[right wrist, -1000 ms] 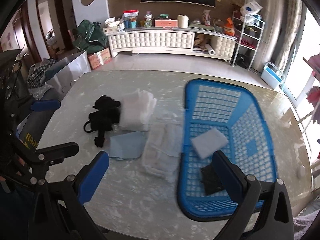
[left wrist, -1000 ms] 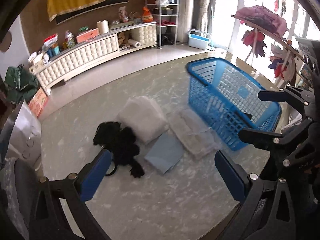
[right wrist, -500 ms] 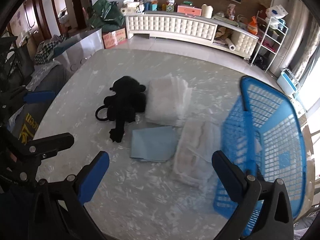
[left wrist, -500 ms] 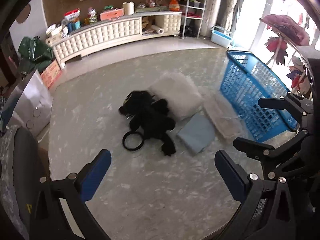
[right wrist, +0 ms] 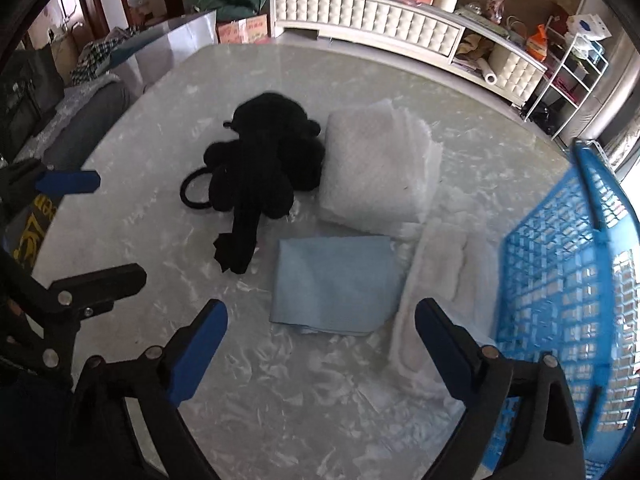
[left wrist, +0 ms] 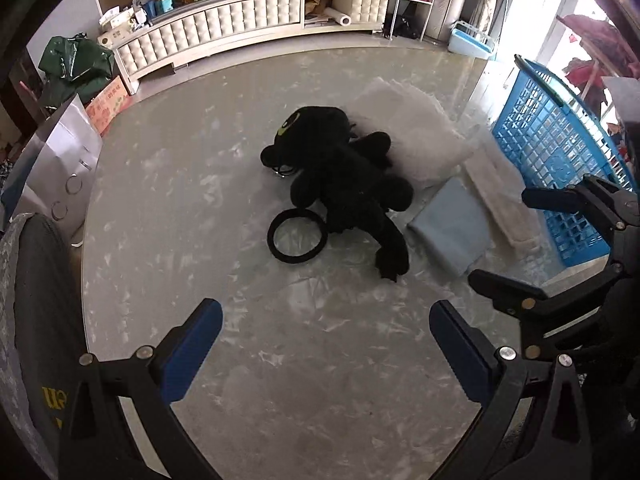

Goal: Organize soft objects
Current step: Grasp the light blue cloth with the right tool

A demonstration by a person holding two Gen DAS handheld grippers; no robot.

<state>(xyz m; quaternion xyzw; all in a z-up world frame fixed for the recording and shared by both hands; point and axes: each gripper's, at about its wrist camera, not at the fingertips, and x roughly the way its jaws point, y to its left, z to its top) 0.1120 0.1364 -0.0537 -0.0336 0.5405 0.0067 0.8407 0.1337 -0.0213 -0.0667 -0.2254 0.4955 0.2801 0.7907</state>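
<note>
Both wrist cameras look steeply down along their jaws, fairly near the marble desk (left wrist: 168, 184). We see the left view from the desk's left side, the right view nearer the blue basket (right wrist: 568, 280). Shared: black plush toy (left wrist: 344, 176), blue cloth (right wrist: 334, 284).

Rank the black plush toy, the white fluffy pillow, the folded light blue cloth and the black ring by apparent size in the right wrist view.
1. white fluffy pillow and black plush toy, too alike to separate
2. folded light blue cloth
3. black ring, partly hidden behind the toy
</note>
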